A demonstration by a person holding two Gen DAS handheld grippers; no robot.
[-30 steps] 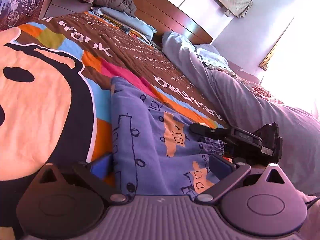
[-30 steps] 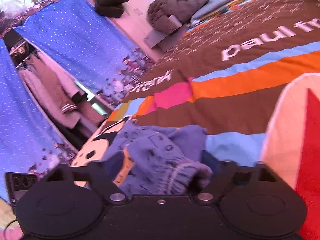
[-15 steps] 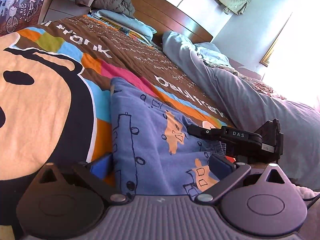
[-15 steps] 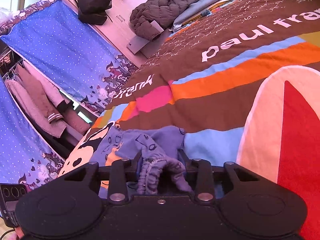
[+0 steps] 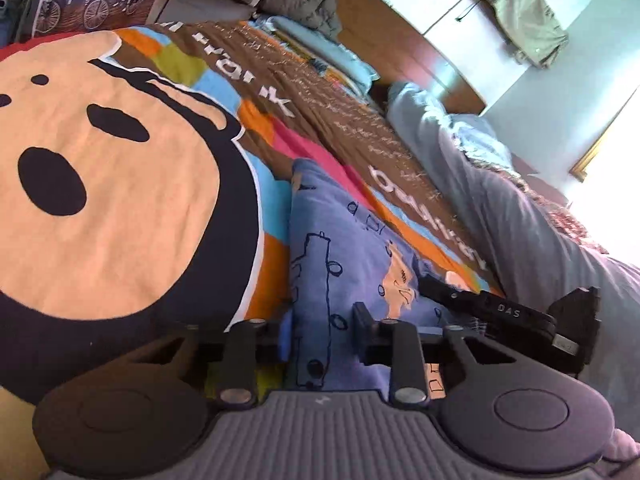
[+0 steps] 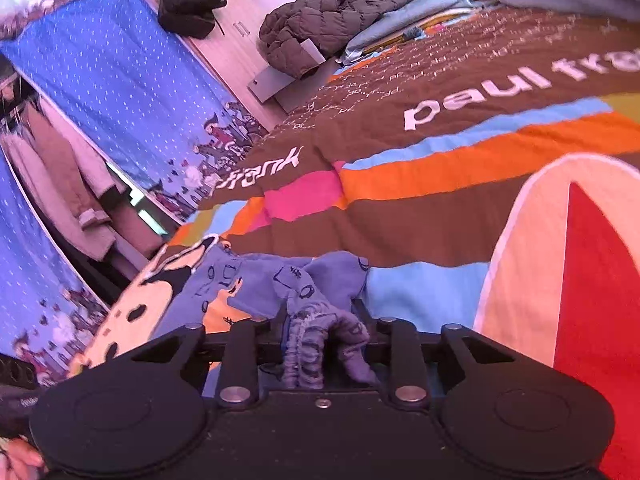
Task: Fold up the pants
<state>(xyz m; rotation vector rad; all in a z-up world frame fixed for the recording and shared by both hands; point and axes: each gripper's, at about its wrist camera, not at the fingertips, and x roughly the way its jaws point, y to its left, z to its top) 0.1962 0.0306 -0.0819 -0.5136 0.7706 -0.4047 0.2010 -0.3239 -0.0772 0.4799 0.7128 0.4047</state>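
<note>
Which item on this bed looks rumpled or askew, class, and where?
The pants lie unevenly on the bedspread: the waistband end is bunched into a wad in the right gripper, while the part in the left gripper lies fairly smooth. A grey duvet is heaped along the far side.

Pants (image 5: 340, 264) on bedspread (image 5: 120, 200), between claws

Blue printed pants (image 5: 340, 256) lie on the colourful bedspread (image 5: 120, 200).
</note>
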